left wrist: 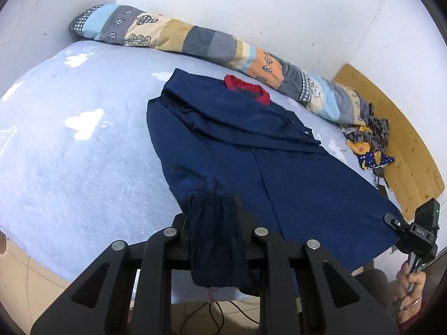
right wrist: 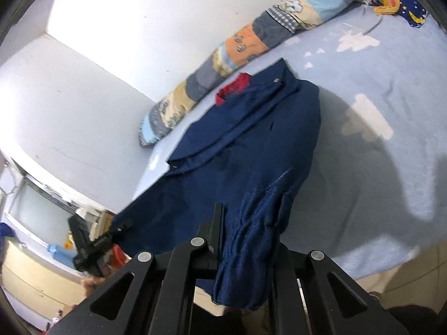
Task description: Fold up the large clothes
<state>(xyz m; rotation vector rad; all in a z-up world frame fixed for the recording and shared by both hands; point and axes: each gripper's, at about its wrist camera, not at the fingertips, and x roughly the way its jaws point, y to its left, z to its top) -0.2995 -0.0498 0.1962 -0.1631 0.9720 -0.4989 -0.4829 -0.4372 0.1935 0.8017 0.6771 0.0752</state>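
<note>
A navy blue garment (left wrist: 251, 139) with a red collar (left wrist: 245, 86) lies on a light blue bed (left wrist: 69, 153), sleeves folded across its chest. My left gripper (left wrist: 213, 212) is shut on a bunched hem corner, lifted off the sheet. At the right edge of the left wrist view, my right gripper (left wrist: 394, 222) clamps the other hem corner, and a hand holds its handle. In the right wrist view, the garment (right wrist: 251, 139) stretches away from my right gripper (right wrist: 240, 223), which is shut on gathered hem fabric. My left gripper (right wrist: 123, 227) shows at the left, holding the hem.
A long patchwork bolster (left wrist: 195, 42) lies along the white wall behind the garment. A heap of colourful clothes (left wrist: 368, 145) sits at the bed's far end by a wooden board (left wrist: 405, 139). Cables (left wrist: 218, 312) trail on the floor below the bed edge.
</note>
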